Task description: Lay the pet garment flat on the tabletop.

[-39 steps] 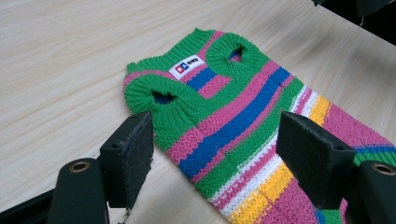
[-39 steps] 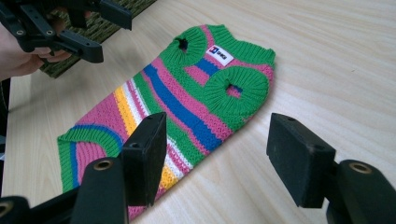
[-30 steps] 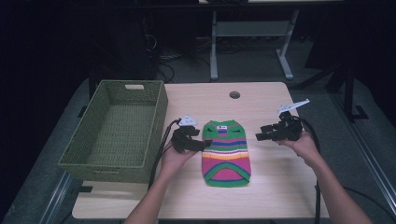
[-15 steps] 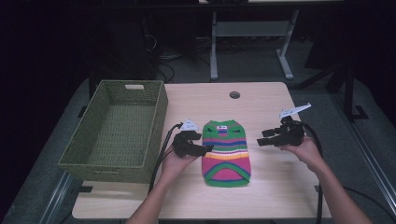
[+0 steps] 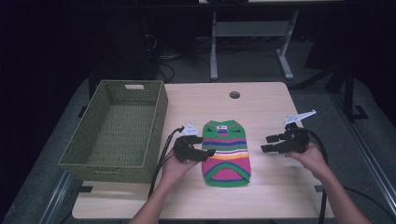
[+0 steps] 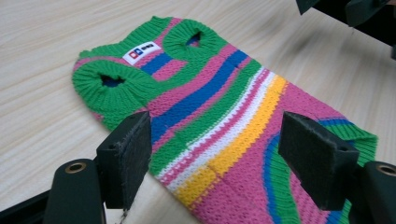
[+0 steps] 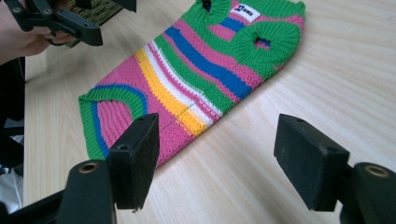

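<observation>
The basket (image 5: 116, 130) stands empty at left. The left gripper (image 5: 205, 153), fingers spread and holding nothing, hovers at the striped sweater (image 5: 227, 151), flat mid-tabletop (image 5: 261, 196). The right gripper (image 5: 267, 143), its fingers just widened, waits apart. Folding looks unstarted.

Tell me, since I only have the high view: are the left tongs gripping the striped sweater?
Observer: No. The left gripper view shows the left tongs open over the striped knit sweater, with the pads wide apart and not pressing it.
Operator: And the right tongs?
Observer: The right tongs have just been opening and have nothing between the pads. They hover over the bare table at the sweater's side edge.
Operator: What is the white patch at the neck?
Observer: It is a sewn label with a small red and blue logo.
</observation>
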Demonstrator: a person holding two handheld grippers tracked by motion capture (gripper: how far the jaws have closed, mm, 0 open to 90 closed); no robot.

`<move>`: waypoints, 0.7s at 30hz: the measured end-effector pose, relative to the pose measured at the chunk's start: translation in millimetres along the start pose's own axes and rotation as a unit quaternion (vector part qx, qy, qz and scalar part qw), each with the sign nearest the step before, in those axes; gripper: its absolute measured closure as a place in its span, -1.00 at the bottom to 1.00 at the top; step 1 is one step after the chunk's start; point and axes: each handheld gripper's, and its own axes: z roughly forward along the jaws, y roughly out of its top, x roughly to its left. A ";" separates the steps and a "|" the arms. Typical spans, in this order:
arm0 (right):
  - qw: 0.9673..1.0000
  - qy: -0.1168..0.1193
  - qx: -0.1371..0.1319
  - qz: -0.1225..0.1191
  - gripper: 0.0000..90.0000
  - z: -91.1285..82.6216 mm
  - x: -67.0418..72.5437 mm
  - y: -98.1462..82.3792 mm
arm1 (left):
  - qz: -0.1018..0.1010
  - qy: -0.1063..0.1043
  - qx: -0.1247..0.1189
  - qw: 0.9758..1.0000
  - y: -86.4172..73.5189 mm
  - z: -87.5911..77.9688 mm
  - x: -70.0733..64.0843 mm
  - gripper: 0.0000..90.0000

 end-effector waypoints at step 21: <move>1.000 -0.012 0.000 -0.001 -0.39 -11.0 17.6 -37.1 | 0.015 -0.010 0.004 1.000 -17.8 -16.2 -19.9 -0.45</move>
